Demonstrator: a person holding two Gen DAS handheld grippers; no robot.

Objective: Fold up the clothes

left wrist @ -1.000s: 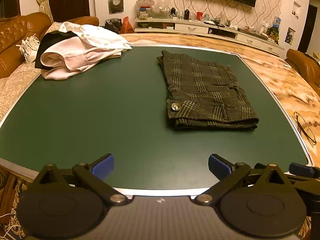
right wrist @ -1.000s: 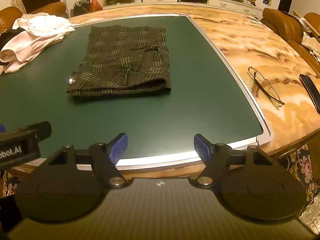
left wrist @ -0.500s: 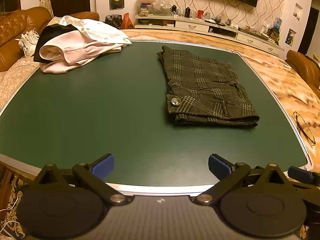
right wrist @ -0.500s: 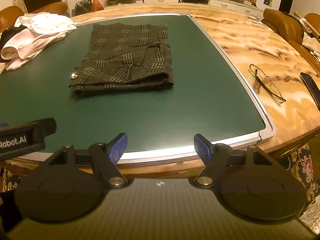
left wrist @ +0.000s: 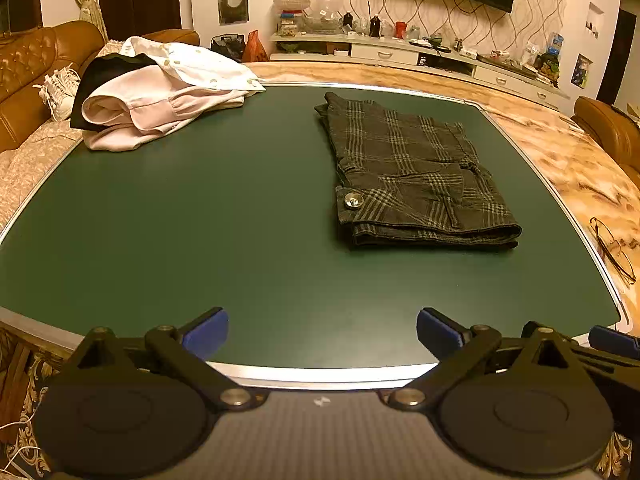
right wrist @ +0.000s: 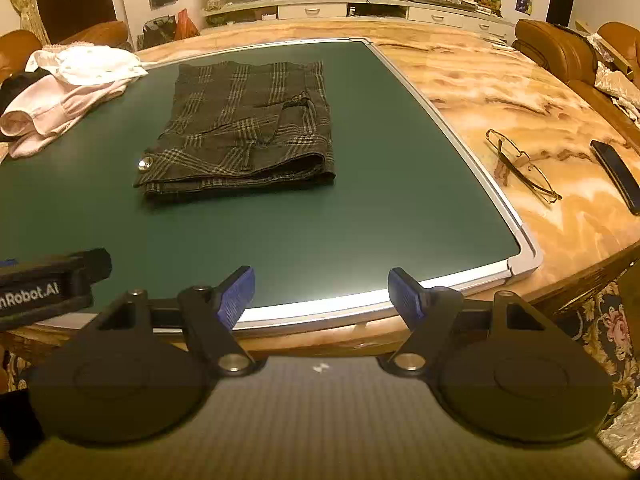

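Dark plaid shorts (left wrist: 416, 172) (right wrist: 248, 124) lie folded flat on the green mat (left wrist: 200, 208) (right wrist: 400, 184), a metal button at their near left corner. A loose pile of pink, white and black clothes (left wrist: 156, 96) (right wrist: 64, 92) sits at the mat's far left. My left gripper (left wrist: 322, 330) hangs open over the mat's near edge, nothing between its blue pads. My right gripper (right wrist: 322, 294) is open too, above the near edge to the right of the left one, well short of the shorts and holding nothing.
The mat lies on a marble-patterned table (right wrist: 500, 80). Eyeglasses (right wrist: 520, 164) (left wrist: 612, 248) and a dark phone (right wrist: 616, 176) rest on the marble to the right of the mat. Leather chairs (right wrist: 560, 48) and a sofa (left wrist: 36, 72) ring the table.
Both views have tilted slightly, so the shorts and pile sit a little lower in the pictures. Nothing on the mat has moved and both grippers stay open.
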